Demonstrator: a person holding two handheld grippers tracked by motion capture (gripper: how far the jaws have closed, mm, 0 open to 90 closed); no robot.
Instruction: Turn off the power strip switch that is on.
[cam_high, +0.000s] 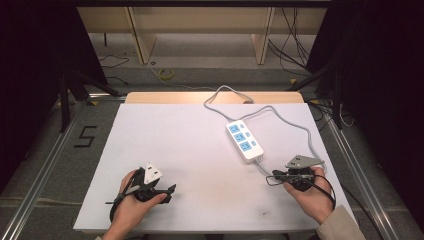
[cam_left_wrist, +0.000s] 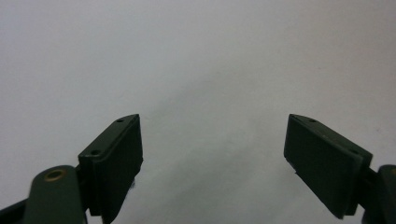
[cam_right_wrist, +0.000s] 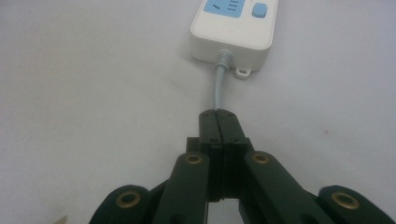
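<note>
The right gripper (cam_right_wrist: 218, 114), jaws clamped on the grey cord (cam_right_wrist: 218, 88) just behind the power strip (cam_high: 245, 141), lies along the strip's long axis, while the open left gripper (cam_high: 167, 192) sits well apart.

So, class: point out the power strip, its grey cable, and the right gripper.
power strip (cam_high: 244, 141), high view, middle socket.
grey cable (cam_right_wrist: 218, 91), right gripper view, stretch just below the strain relief.
right gripper (cam_right_wrist: 218, 113), right gripper view, closed fingertips.

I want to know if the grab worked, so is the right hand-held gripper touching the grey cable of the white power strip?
Touching. The right gripper view shows the right hand-held gripper with jaws closed on the grey cable.
</note>
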